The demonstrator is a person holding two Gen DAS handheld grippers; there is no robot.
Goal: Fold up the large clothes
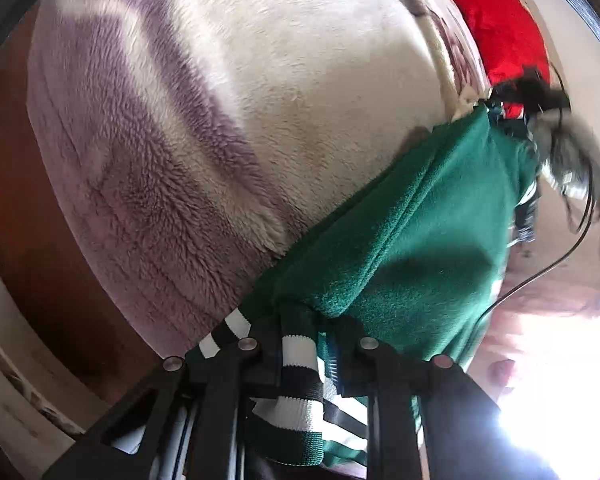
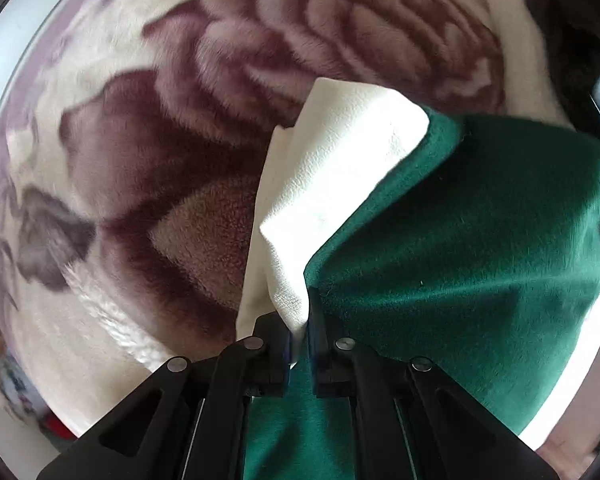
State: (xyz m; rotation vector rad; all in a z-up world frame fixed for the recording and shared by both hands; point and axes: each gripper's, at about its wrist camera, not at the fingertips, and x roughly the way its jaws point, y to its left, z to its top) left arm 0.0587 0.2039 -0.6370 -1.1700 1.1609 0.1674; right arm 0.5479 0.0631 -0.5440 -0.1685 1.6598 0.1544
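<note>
A large green fleece jacket [image 1: 432,232] with a black-and-white striped ribbed hem [image 1: 300,380] and a white sleeve [image 2: 340,176] hangs stretched between my two grippers above a plush bed blanket [image 1: 260,80]. My left gripper [image 1: 304,336] is shut on the striped hem end. My right gripper [image 2: 300,344] is shut on the jacket where white sleeve and green body [image 2: 480,240] meet. The right gripper also shows far off in the left wrist view [image 1: 520,100], holding the other end.
The cream and purple floral blanket [image 2: 180,160] covers the bed below. A red cushion [image 1: 496,16] lies at the far side. A black cable [image 1: 540,272] trails to the right. Brown floor [image 1: 40,260] and a white ledge [image 1: 4,340] lie left of the bed.
</note>
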